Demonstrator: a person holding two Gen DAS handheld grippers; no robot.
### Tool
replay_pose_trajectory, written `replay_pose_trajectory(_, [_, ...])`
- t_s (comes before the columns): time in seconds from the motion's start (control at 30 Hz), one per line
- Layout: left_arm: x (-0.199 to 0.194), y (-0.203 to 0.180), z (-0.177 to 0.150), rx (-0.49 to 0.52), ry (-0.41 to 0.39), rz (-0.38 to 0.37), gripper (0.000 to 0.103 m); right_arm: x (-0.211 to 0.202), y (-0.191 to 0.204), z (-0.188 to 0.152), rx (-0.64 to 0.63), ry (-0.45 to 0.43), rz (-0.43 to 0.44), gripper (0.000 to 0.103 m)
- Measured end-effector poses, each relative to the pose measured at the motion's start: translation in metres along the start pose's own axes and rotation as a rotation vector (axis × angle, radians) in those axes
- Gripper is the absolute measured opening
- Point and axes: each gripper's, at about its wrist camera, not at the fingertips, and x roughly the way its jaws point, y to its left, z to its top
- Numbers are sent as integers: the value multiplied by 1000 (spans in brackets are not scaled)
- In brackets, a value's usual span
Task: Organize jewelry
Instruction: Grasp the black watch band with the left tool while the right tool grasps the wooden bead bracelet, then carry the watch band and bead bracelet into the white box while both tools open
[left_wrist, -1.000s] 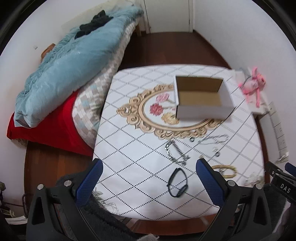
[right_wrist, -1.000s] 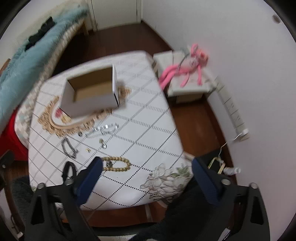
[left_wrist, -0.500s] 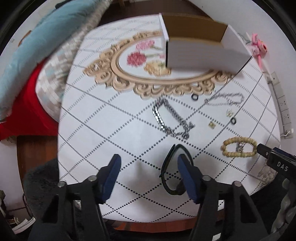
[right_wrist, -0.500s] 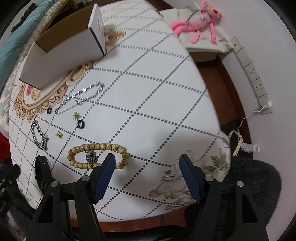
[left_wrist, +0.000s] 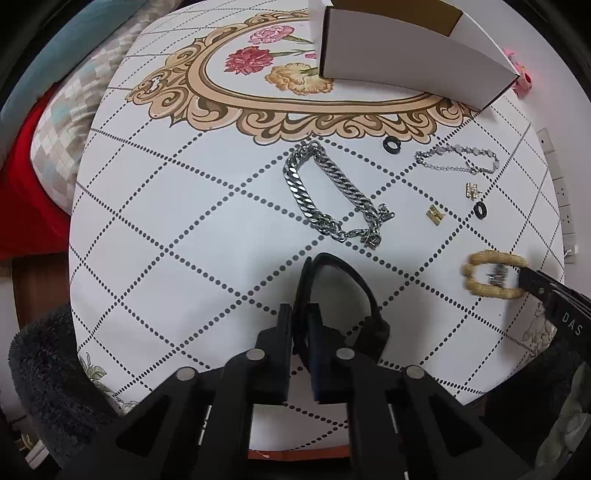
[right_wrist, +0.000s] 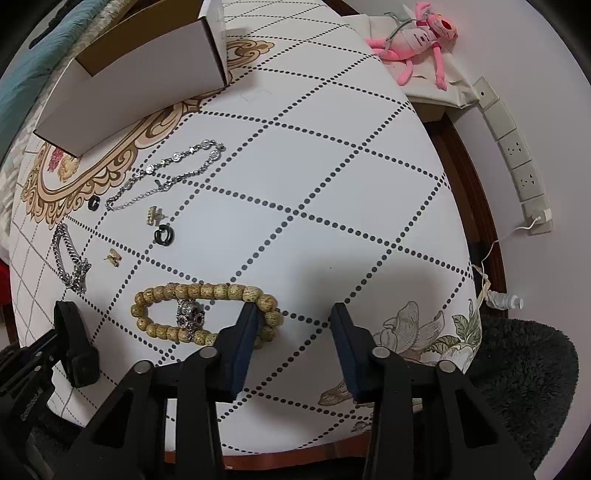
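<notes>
My left gripper (left_wrist: 301, 314) is shut on the near side of a black wristband (left_wrist: 354, 291) lying on the table; it also shows in the right wrist view (right_wrist: 75, 343). My right gripper (right_wrist: 293, 314) is open, its left finger touching the right end of a tan bead bracelet (right_wrist: 199, 291), which also shows in the left wrist view (left_wrist: 491, 273). A heavy silver chain (left_wrist: 332, 192), a thin silver chain (left_wrist: 456, 158), two black rings (left_wrist: 391, 142) (left_wrist: 480, 210) and two small gold pieces (left_wrist: 436, 214) (left_wrist: 472, 190) lie beyond. An open white box (left_wrist: 406, 55) stands at the back.
The table (right_wrist: 332, 166) has a white dotted-diamond cloth with a floral medallion. A bed with blue and red bedding (left_wrist: 44, 92) is at left. A pink plush toy (right_wrist: 421, 33) on a low stand and wall sockets (right_wrist: 517, 147) are at right. A dark fuzzy rug (right_wrist: 524, 369) lies below.
Both grippers moved down and forward to the table. The left one closed on the black wristband. The right one narrowed and reached the bead bracelet's right end.
</notes>
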Motion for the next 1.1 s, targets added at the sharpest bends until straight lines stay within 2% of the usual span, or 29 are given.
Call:
replay_pose_trajectory(0.03, [-1,1,-1,-1,-4,-3,5,-1,3,-2,-3,0,-2,14])
replay_pose_trajectory(0.07, [-3,1,-2,-3,-9,-8,4,-3,6,-2,-2,4,-2,10])
replay_pose_trajectory(0.27, [-30,5,-6,-1,-42,-21,4,-17,-3,6,40,1,96,9])
replay_pose_trajectory(0.5, [-79,2,-5,1,-124,-64,4,-68,7,14,23,-66,228,9])
replay_pose_trajectory(0.6, [-100,-6,6,7,-168,-89,4,-93,13,23,-2,-100,264,9])
replay_pose_trajectory(0.73, [-113,-8,40,19,-215,-117,4,-119,16,37,-31,-130,325,9])
replay_pose_trajectory(1.1, [-137,-17,102,44,-275,-148,4,-173,22,87,-64,-193,467,9])
